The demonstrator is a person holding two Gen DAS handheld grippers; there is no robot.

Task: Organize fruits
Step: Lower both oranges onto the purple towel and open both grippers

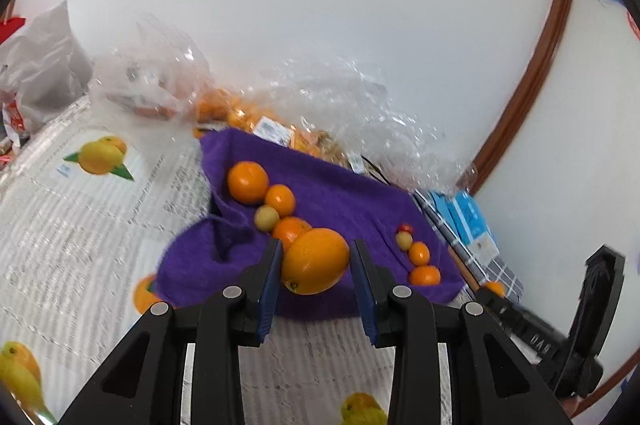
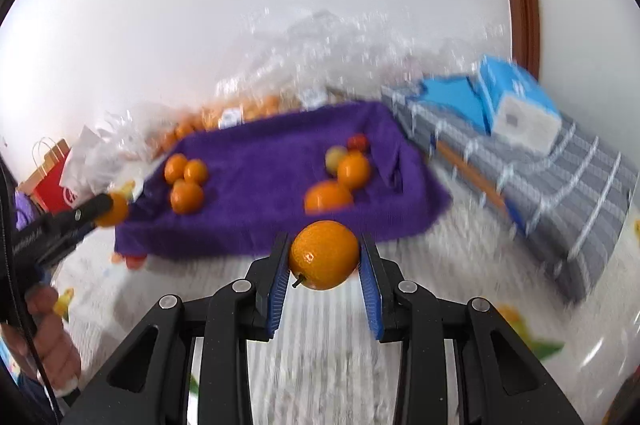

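Left wrist view: my left tool (image 1: 316, 261) grips a big orange (image 1: 316, 261) between its blue pads, held over the near edge of the purple towel (image 1: 340, 201). Behind it runs a line of fruit (image 1: 262, 197), and a second, shorter line (image 1: 418, 257) lies to the right. I judge this orange belongs at the near end of the first line, so I should lower it just beside the last fruit without nudging it, then let go only once it sits on the towel.

Right wrist view: my right tool (image 2: 324, 257) is clamped on another orange (image 2: 324, 255), short of the towel (image 2: 260, 185) above the printed sheet (image 2: 320, 365). Its likely place is next to the near orange (image 2: 329, 197). Round fruit rolls, so set it down gently.
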